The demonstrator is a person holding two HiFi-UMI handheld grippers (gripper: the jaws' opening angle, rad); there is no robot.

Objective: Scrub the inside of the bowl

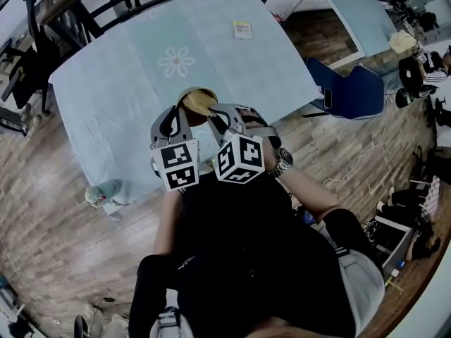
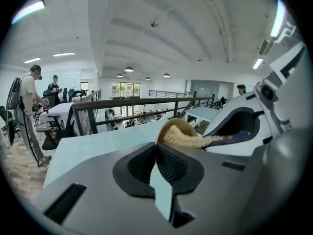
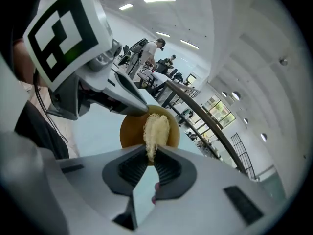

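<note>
A tan bowl is held tilted above the near edge of the table. My left gripper is shut on the bowl's rim; in the left gripper view its jaws pinch the rim's edge with the bowl just beyond. My right gripper is shut on a pale fibrous scrubber that lies against the inside of the bowl. In the right gripper view, the right gripper clamps the scrubber's lower end. The left gripper reaches the bowl from the upper left. The scrubber also shows in the left gripper view.
The table has a pale blue cloth with a flower print and a yellow card at the far side. A blue chair stands to the right. A small object lies on the wooden floor. People stand beyond a railing.
</note>
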